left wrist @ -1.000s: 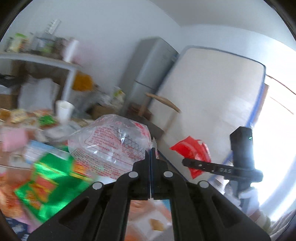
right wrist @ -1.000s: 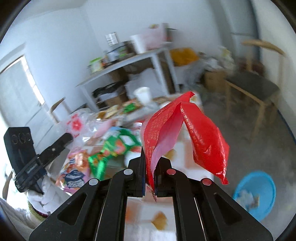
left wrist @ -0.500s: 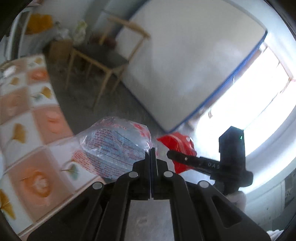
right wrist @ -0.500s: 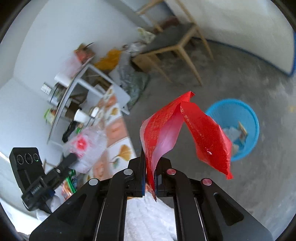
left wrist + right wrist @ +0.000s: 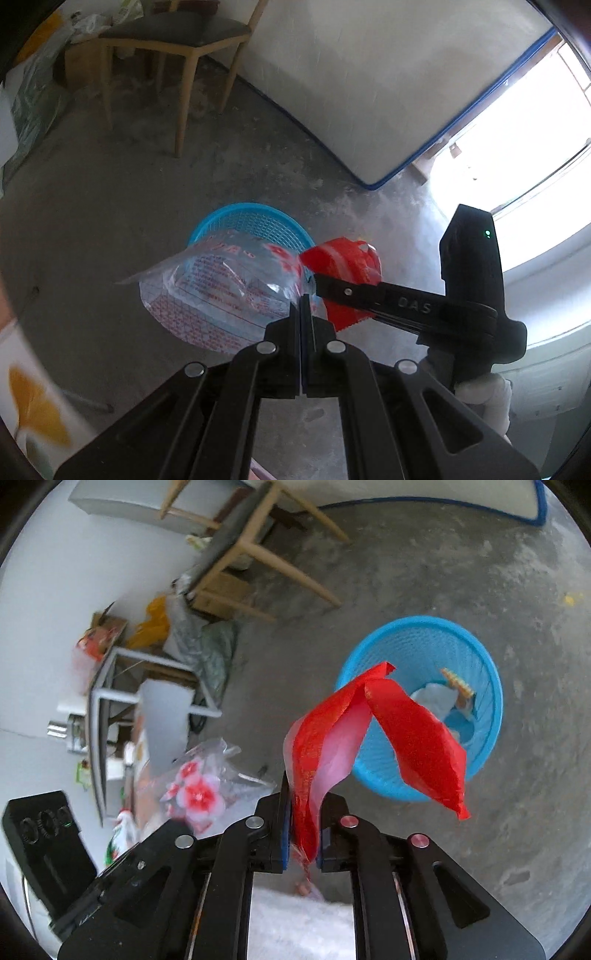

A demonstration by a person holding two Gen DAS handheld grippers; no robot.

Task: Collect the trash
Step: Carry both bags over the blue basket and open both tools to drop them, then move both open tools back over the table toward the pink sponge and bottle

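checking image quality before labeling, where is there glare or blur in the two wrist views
Left wrist view: the window is blown out white and the tablecloth at lower left is smeared. Right wrist view: evenly lit, the blue basket sharp, the shelf and clear bag on the left blurred.

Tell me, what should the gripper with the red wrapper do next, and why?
Probably open a bit more over the blue basket. The right gripper has its jaws just opening, with a gap showing beside the red wrapper between them, and the wrapper hangs partly above the basket's rim, so it should drop in with the other trash.
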